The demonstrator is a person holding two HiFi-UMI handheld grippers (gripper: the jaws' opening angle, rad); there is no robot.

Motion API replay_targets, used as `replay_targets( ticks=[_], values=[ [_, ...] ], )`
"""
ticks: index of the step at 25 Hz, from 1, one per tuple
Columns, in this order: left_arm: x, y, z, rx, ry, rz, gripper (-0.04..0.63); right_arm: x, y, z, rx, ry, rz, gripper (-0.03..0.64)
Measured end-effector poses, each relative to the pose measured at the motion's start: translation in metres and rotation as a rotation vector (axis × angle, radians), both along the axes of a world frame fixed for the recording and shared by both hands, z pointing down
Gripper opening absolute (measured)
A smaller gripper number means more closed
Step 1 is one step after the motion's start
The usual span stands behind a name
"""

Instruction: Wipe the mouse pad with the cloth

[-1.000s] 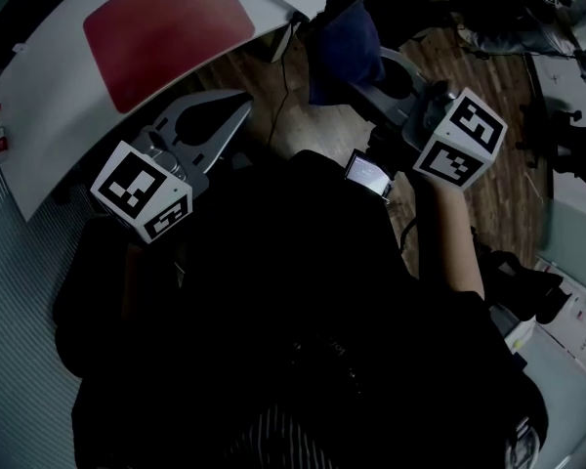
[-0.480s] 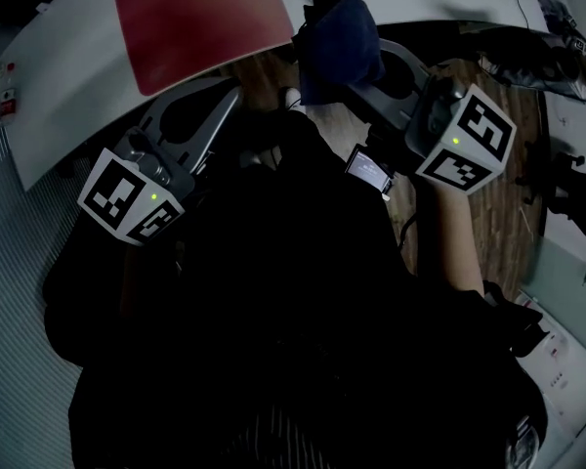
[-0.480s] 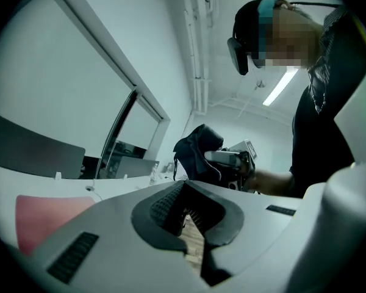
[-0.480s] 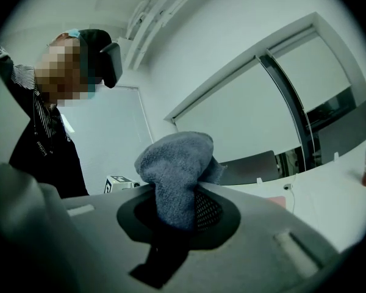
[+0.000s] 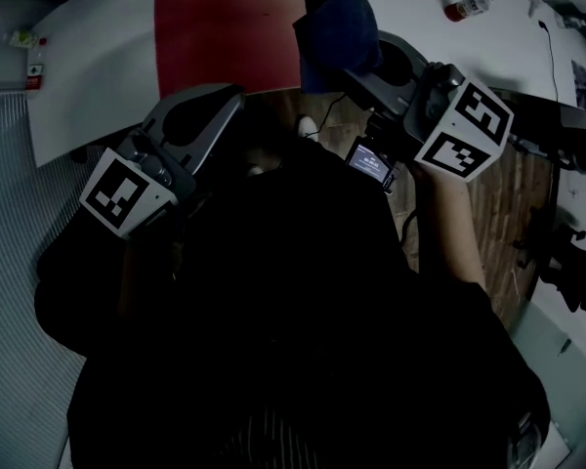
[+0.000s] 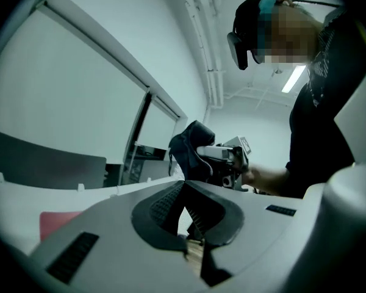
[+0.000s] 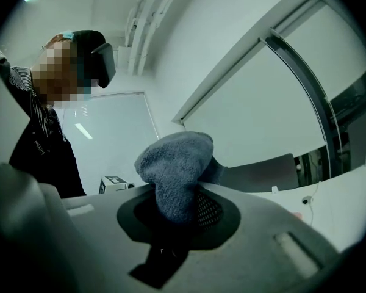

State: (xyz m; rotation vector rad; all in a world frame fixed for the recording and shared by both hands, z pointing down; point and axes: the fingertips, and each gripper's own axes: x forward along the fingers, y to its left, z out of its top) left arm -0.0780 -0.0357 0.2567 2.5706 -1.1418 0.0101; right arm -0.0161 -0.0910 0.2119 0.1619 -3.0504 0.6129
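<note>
Head view: one red pad [image 5: 230, 27] lies flat on the white desk [image 5: 98, 57], and two grippers are held by the pad's near edge. The right gripper [image 5: 350, 71] has its jaws clamped on the one dark blue cloth [image 5: 337, 27], which bulges out past them at the pad's right edge; contact with the pad cannot be told. The left gripper [image 5: 232, 106] sits just short of the pad's near edge, its jaws together at the tips with nothing between them.
</note>
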Motion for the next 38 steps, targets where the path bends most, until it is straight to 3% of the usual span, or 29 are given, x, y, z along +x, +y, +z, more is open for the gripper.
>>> replay_targets(
  ticks=[2, 5, 13, 16, 20, 24, 29, 34, 38],
  values=[
    [0.0, -0.02, -0.016, 0.066, -0.026, -0.085, 0.008, 0.005, -0.02, -0.004, 0.008, -0.003, -0.022, 0.066],
    [0.014, -0.041, -0.032, 0.127, -0.077, -0.124, 0.008, 0.021, -0.053, -0.008, 0.011, -0.037, -0.01, 0.066],
    [0.02, -0.09, -0.018, 0.003, -0.035, -0.292, 0.008, 0.037, -0.112, 0.018, -0.075, -0.062, -0.122, 0.066],
    [0.033, -0.097, -0.006, -0.049, -0.041, -0.256, 0.008, 0.039, -0.126, 0.033, -0.094, -0.045, -0.157, 0.066],
    [0.048, -0.103, 0.006, -0.089, -0.125, -0.198, 0.008, 0.039, -0.143, 0.041, -0.113, -0.053, -0.162, 0.066],
    [0.038, -0.118, 0.024, -0.168, -0.112, -0.225, 0.009, 0.04, -0.157, 0.055, -0.151, -0.039, -0.149, 0.066],
    [0.023, -0.131, 0.07, -0.301, -0.125, -0.176, 0.009, 0.029, -0.159, 0.071, -0.14, 0.056, -0.158, 0.066],
    [0.013, -0.164, 0.087, -0.296, -0.087, -0.146, 0.009, 0.035, -0.18, 0.068, -0.131, 0.077, -0.064, 0.066],
    [0.0, -0.187, 0.114, -0.328, -0.177, -0.086, 0.009, 0.032, -0.206, 0.074, -0.13, 0.108, 0.004, 0.066]
  ],
)
